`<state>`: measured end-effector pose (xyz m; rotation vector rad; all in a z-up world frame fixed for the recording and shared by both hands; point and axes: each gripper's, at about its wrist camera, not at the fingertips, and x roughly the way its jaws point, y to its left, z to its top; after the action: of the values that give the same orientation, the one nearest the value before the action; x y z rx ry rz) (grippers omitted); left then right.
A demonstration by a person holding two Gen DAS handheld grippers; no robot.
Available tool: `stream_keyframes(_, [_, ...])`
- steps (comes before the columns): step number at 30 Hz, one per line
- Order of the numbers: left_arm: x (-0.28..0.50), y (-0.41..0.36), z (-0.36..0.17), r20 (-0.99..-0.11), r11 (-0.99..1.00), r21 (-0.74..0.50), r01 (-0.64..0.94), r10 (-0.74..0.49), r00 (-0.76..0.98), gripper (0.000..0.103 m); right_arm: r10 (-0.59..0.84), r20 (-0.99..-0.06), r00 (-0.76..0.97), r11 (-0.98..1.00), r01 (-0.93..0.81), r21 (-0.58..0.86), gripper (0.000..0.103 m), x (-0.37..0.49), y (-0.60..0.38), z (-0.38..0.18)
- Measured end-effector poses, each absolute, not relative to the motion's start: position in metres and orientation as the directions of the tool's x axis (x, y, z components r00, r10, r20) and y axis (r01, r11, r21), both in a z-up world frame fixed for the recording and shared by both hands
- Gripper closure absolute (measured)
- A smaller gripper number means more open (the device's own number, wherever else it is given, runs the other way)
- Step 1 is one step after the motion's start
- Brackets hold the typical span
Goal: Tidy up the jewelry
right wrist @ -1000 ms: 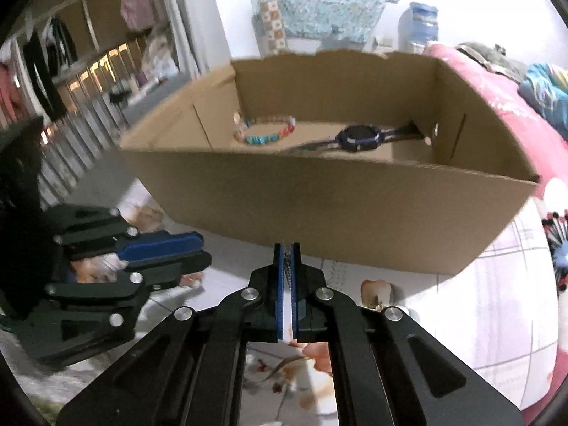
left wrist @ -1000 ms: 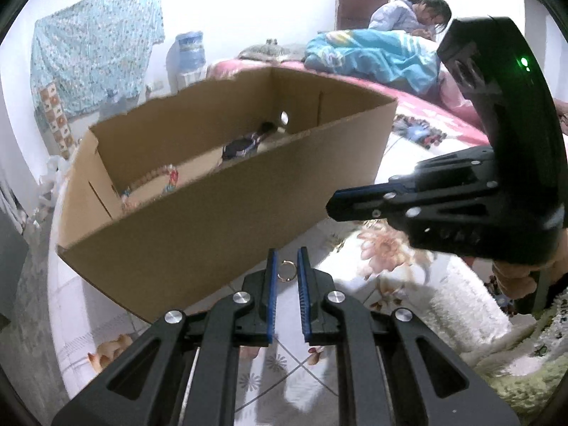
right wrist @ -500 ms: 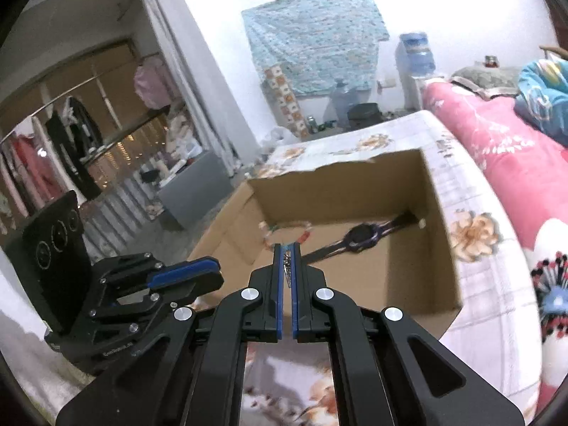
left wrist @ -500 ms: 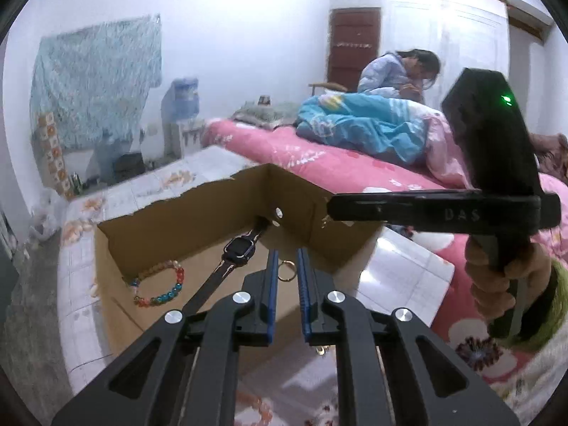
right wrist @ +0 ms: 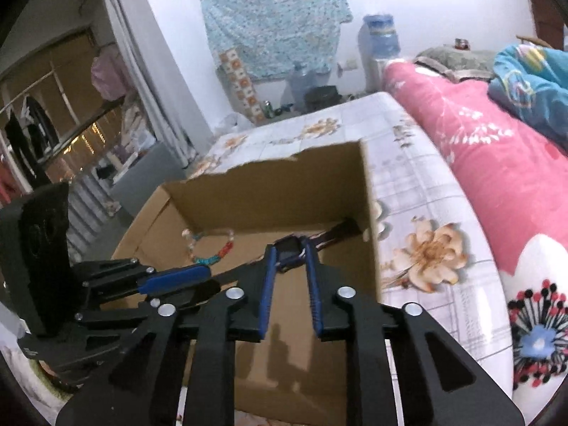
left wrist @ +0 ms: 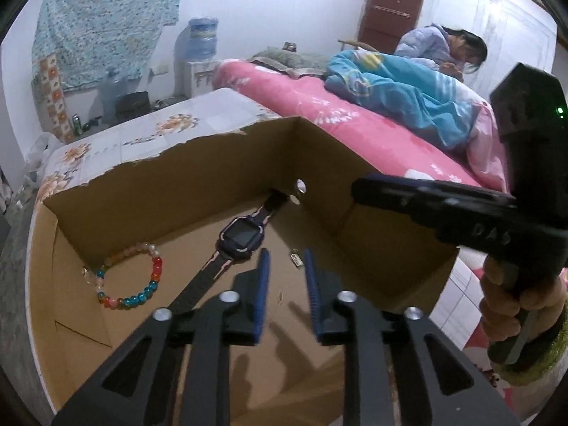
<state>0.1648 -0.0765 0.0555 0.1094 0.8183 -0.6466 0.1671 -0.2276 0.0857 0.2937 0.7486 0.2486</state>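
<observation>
An open cardboard box (left wrist: 177,163) holds a colourful bead bracelet (left wrist: 127,277) and a dark watch (left wrist: 241,236). My left gripper (left wrist: 285,259) hangs over the box floor with its jaws opening. A small metal piece (left wrist: 296,259) shows loose between the fingertips, untouched by the pads. My right gripper (right wrist: 290,251) also hovers over the box (right wrist: 266,195), jaws opening with nothing gripped. The watch (right wrist: 289,248) lies beyond its tips and the bracelet (right wrist: 209,248) to the left. Each gripper appears in the other's view: right gripper (left wrist: 362,191), left gripper (right wrist: 207,278).
The box stands on a floral white cloth (right wrist: 426,248). A bed with pink bedding (left wrist: 355,131) lies to the right, with a person (left wrist: 443,46) on it under a blue blanket. A hand (left wrist: 514,305) holds the right gripper's handle. A water dispenser (left wrist: 202,42) stands by the far wall.
Both grippers rose from in front of the box to above its inside. The left let go of a small gold ring and the right of a thin piece; both jaws now stand apart.
</observation>
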Motion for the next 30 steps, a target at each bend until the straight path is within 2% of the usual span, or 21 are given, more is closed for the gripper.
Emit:
stream_keyframes(10, [0.151,-0.048,0.074,-0.645,0.82,-0.151,0.552,-0.505,0.573,0.081,0.259,-0.579,0.773,0.932,-0.043,0.359,0.08,0.127,-0.261,0.106])
stream_keyframes(24, [0.088,0.002,0.091,-0.536,0.786,-0.172,0.593,-0.58,0.613,0.081,0.222,-0.585,0.78,0.951,-0.039,0.308,0.06,0.069,-0.245,0.112])
stream_keyframes(30, [0.054,0.006,0.078,-0.554,0.734,-0.162,0.659,-0.62,0.555,0.078,0.187,-0.62,0.762,0.966,-0.026,0.259,0.058,0.048,-0.235,0.103])
